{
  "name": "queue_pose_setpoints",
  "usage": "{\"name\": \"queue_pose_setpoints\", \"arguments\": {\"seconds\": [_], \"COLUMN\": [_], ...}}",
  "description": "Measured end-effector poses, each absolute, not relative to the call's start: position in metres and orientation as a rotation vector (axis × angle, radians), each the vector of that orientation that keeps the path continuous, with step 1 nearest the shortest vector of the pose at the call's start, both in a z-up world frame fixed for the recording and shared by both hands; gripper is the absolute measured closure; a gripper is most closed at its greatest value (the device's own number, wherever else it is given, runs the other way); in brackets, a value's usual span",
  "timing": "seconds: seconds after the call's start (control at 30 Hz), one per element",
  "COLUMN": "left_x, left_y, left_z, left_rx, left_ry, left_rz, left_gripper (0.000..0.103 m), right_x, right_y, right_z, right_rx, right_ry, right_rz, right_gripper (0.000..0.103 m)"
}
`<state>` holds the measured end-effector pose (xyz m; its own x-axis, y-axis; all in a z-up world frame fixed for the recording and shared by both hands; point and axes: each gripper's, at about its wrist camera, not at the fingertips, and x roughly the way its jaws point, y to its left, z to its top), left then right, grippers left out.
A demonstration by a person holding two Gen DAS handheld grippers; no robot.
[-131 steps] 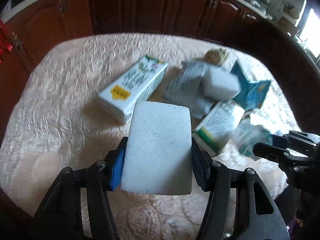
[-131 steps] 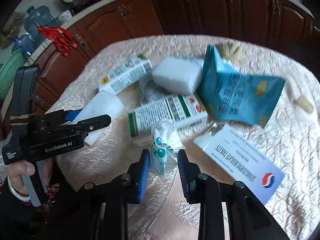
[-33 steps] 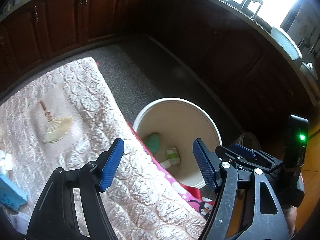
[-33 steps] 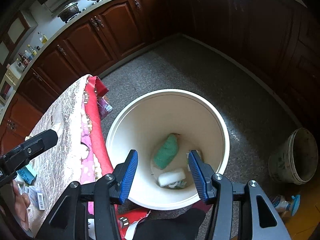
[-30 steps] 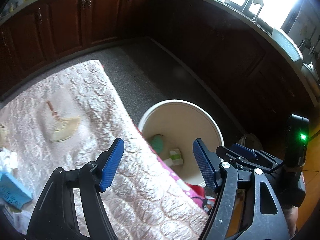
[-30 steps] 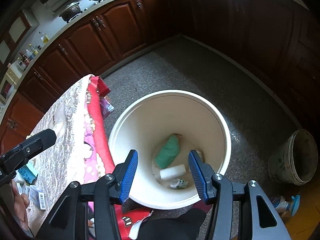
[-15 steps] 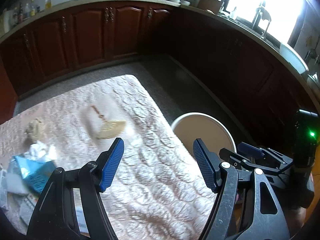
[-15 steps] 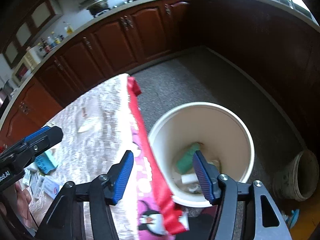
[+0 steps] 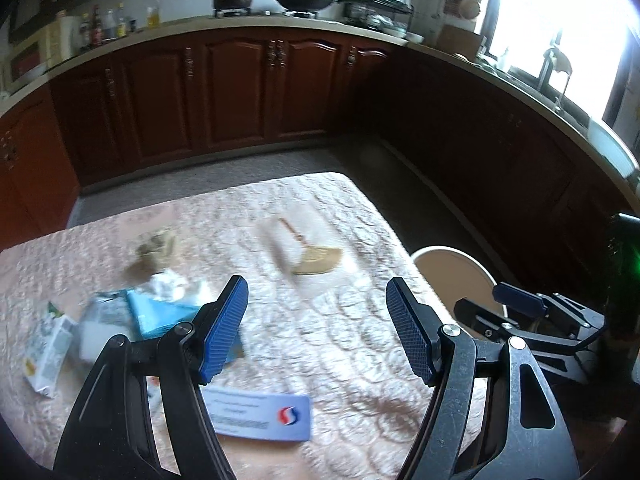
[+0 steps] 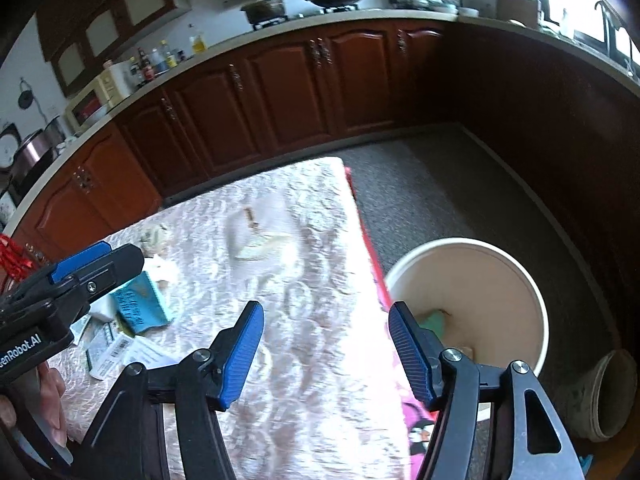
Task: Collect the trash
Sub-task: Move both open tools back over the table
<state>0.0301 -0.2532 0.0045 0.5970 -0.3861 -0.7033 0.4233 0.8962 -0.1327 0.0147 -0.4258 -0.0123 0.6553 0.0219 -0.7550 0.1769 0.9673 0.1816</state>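
Cardboard, light and stiff, the white box (image 9: 256, 416) lying just nearer than the blue packet (image 9: 160, 314) suits a grip across its short edges; left gripper (image 9: 316, 330) and right gripper (image 10: 326, 350) both gape empty

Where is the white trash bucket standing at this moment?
The white trash bucket stands on the grey floor just beyond the table's right edge. In the right wrist view it is right of centre, beside a smaller dirty pot.

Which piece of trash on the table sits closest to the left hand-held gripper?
The white card with the red-blue logo, lying flat just below the left hand-held gripper. The blue packet and green-white carton lie farther left.
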Motion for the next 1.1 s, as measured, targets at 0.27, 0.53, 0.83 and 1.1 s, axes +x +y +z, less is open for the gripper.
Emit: {"name": "queue_pose_setpoints", "arguments": {"seconds": [0.27,0.53,0.83,1.1], "left_x": [0.025,0.020,0.013,0.011], "left_y": [-0.203,-0.158,-0.117,-0.088], "left_z": [0.008,-0.002,-0.012,-0.016], "left_rx": [0.020,-0.013,-0.055,-0.083], "left_ry": [0.774,0.776,0.792,0.798], "left_rz": [-0.389,-0.315,-0.253,-0.204], "left_gripper": [0.032,0.032,0.032,0.032], "right_x": [0.026,0.034,0.033,0.036], "right_y": [-0.386,-0.352,-0.329,-0.313], "right_z": [0.002,0.005,0.005,0.001], "right_rx": [0.191,0.151,0.110,0.079], "right_ry": [0.825,0.819,0.821,0.831], "right_rz": [-0.047,-0.003,0.027,0.049], "right_gripper": [0.037,0.036,0.034,0.033]}}
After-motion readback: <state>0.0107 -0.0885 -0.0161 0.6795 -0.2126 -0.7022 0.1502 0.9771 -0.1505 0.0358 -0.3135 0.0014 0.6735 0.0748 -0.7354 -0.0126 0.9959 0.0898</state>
